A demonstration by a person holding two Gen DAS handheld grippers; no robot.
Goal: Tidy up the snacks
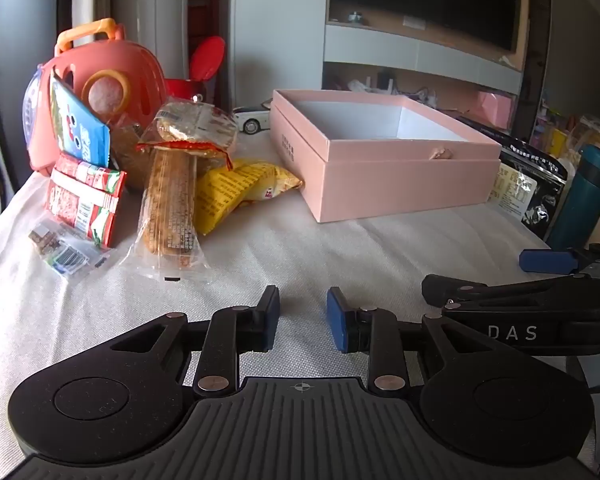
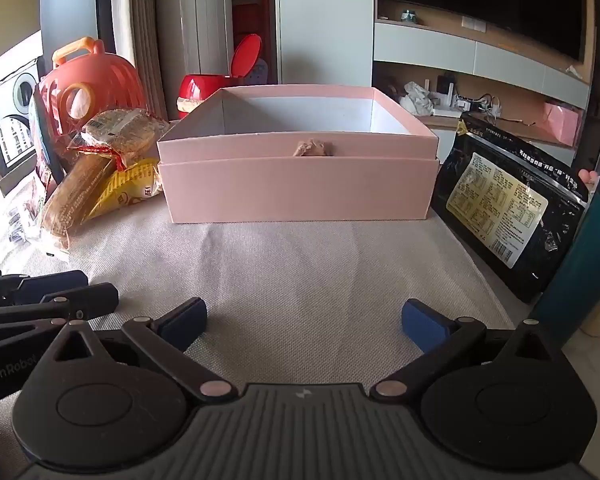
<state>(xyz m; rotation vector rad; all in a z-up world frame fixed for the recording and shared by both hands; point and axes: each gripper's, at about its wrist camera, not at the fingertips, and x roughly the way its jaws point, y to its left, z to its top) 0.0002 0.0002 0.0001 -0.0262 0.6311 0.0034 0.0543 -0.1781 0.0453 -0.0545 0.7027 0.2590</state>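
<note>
An open pink box [image 1: 400, 180] stands on the cloth-covered table; it also shows in the right wrist view [image 2: 296, 188], and what I see of its inside is bare. Left of it lies a pile of snacks: a long clear-wrapped biscuit pack [image 1: 168, 208], a round cracker pack [image 1: 196, 128], a yellow bag [image 1: 236, 188], a red and green pack [image 1: 86, 200] and a blue packet [image 1: 80, 128]. My left gripper [image 1: 303, 316] is empty, jaws a little apart, near the table's front. My right gripper [image 2: 304, 320] is wide open and empty, facing the box.
An orange plastic basket [image 1: 100, 84] stands behind the snack pile. A large black bag [image 2: 508, 196] leans to the right of the box, beside a teal bottle [image 1: 580, 200]. A red bin [image 2: 204, 88] and a toy car [image 1: 254, 120] sit at the back.
</note>
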